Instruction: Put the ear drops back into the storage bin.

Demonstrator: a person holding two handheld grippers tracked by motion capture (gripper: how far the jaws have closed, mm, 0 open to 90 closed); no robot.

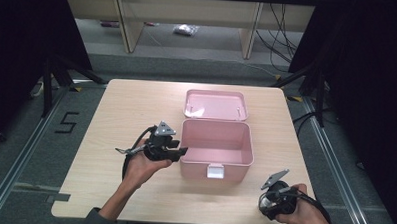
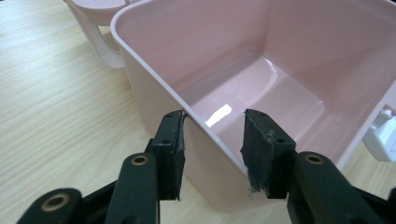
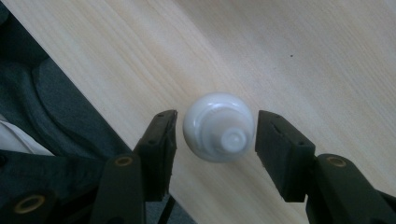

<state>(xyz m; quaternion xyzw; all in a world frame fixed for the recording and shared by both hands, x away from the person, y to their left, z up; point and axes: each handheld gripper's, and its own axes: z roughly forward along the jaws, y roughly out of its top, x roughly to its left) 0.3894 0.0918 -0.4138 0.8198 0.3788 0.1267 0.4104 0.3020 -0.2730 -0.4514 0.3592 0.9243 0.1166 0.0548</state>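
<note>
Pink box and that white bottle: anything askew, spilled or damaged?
Nothing spilled or broken. The pink box sits square and empty, its lid flipped back flat. The left gripper straddles the box's near wall. The white bottle stands upright close to the table's edge, between the right gripper jaws.

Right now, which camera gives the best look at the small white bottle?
The right gripper view: the white bottle stands on the table, seen from above between the right tool jaws, small gaps either side. In the high view that tool covers it.

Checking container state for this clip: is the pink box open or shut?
Open. The pink box shows its bare inside, and its lid lies behind it.
</note>
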